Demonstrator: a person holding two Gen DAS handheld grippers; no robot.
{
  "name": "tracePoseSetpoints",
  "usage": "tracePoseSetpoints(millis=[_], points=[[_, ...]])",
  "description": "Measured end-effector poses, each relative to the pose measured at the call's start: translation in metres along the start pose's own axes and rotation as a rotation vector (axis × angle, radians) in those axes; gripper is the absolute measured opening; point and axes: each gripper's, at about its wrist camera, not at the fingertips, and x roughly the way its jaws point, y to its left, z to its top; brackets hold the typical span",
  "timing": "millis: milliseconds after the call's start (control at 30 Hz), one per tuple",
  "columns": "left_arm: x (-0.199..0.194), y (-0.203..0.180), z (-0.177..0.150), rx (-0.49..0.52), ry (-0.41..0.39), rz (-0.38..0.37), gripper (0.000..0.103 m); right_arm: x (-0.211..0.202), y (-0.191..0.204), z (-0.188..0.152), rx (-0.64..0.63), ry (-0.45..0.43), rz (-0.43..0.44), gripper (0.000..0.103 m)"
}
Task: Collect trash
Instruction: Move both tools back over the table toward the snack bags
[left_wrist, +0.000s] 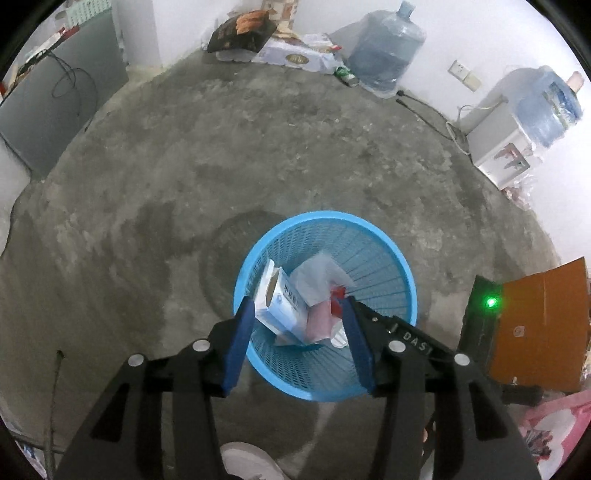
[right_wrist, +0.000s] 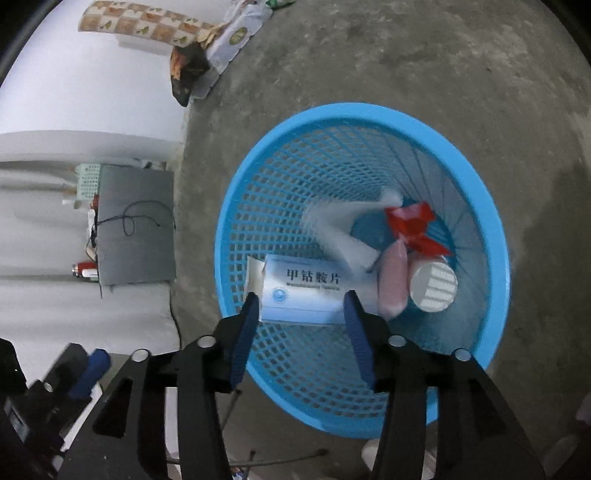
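Blue pads of the left gripper (left_wrist: 299, 314) are held apart over the blue basket (left_wrist: 406, 273), nothing gripped; the medicine box (left_wrist: 284, 306) lies inside. Seen from the right wrist, the right gripper (right_wrist: 301, 306) is likewise parted, the box (right_wrist: 306, 291) dropped within. Depositing seems complete; further trash must next be sought.

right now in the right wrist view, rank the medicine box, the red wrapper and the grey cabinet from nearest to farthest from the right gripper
1. medicine box, just ahead of the right gripper, in the blue basket.
2. red wrapper, deeper in the basket, to the right.
3. grey cabinet, far left by the wall.
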Motion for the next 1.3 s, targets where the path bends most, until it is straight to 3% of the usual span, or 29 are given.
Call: tracePoseSetpoints(millis=[233, 400, 567, 733, 933, 1300], points=[[-0.049, 0.003, -0.004, 0.025, -0.056, 0.030, 0.052, -0.037, -0.015, -0.023, 0.041, -0.050, 0.042, 0.057], [-0.107, 0.011, -0.014, 0.003, -0.107, 0.011, 0.054, -0.070, -0.006, -0.047, -0.003, -0.117, 0.064, 0.058], [-0.187, 0.021, -0.046, 0.019, -0.208, 0.005, 0.062, -0.109, 0.018, -0.072, -0.081, -0.156, 0.063, 0.064], [-0.265, 0.038, -0.103, -0.005, -0.313, 0.033, 0.069, -0.135, 0.062, -0.094, -0.208, -0.148, 0.084, 0.071], [-0.339, 0.067, -0.185, -0.110, -0.426, 0.026, 0.076, -0.158, 0.119, -0.128, -0.386, -0.091, 0.169, 0.078], [-0.420, 0.139, -0.330, -0.349, -0.603, 0.205, 0.080, -0.158, 0.191, -0.219, -0.674, 0.102, 0.245, 0.080]])
